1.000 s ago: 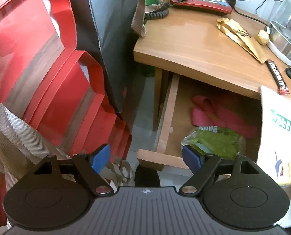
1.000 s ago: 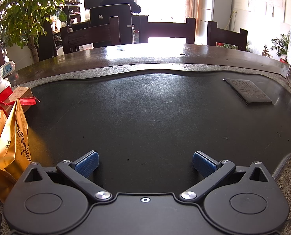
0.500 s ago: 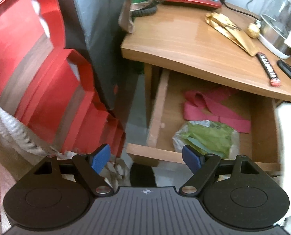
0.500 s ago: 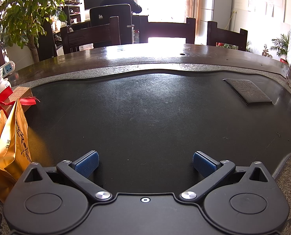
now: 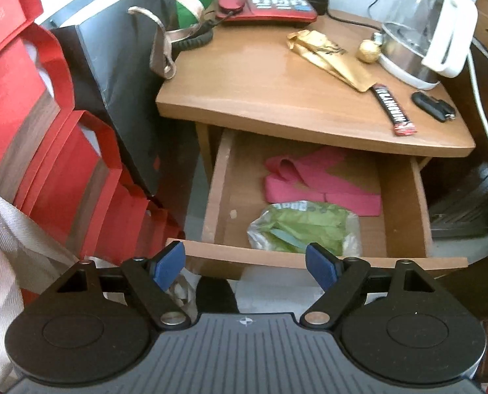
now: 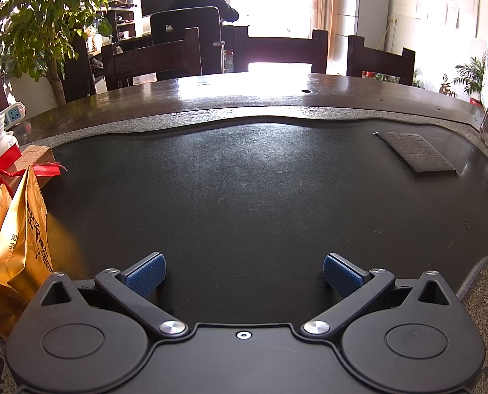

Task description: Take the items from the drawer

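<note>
In the left wrist view a wooden drawer (image 5: 322, 258) stands pulled out under a small wooden side table (image 5: 260, 75). Inside lie a clear bag of green packets (image 5: 304, 228) near the front and a pink folded band (image 5: 313, 182) behind it. My left gripper (image 5: 245, 266) is open and empty, just in front of and above the drawer's front board. My right gripper (image 6: 244, 274) is open and empty, resting low over a dark stone tea table (image 6: 260, 197), far from the drawer.
On the side table stand a red telephone (image 5: 267, 0), a gold packet (image 5: 329, 55), a snack bar (image 5: 393, 110), a black key fob (image 5: 432, 101) and a kettle (image 5: 424, 29). Red boxes (image 5: 30, 131) and a black bag (image 5: 125, 82) crowd the left. Gold tea bags (image 6: 14, 246) sit by the right gripper.
My left gripper has swung right and up, bringing the whole drawer and table top into view. The white printed bag at the right edge is gone from view. The right gripper has not moved.
</note>
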Demonstrator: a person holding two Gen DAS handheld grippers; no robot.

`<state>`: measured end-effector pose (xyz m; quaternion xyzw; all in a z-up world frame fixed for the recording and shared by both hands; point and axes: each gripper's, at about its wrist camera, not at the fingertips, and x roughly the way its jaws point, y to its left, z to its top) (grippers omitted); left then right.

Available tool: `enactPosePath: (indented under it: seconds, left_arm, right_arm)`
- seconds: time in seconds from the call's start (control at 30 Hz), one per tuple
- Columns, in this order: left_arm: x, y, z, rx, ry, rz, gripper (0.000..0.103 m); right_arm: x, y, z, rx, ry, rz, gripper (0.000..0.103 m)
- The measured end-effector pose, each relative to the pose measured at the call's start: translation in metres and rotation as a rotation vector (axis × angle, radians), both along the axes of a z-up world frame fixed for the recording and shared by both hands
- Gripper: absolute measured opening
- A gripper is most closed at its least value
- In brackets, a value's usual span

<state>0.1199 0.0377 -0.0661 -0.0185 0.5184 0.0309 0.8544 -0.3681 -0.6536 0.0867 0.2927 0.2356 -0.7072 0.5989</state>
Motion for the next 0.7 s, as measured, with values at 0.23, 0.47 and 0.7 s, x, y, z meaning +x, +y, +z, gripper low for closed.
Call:
enactPosePath:
  seconds: [0.23,0.47,0.7]
  left_arm:
    - [-0.005,-0.027,0.012,-0.001,-0.033,-0.073,0.084]
    - [-0.008,-0.037,0.014,-0.005,-0.037,-0.096,0.084]
    - [-0.01,-0.046,0.011,-0.009,-0.03,-0.117,0.084]
  right_arm:
    - [0.0,0.0,0.0,0.0,0.0,0.0,0.103]
    - [0.0,0.0,0.0,0.0,0.0,0.0,0.103]
    - [0.0,0.0,0.0,0.0,0.0,0.0,0.103]
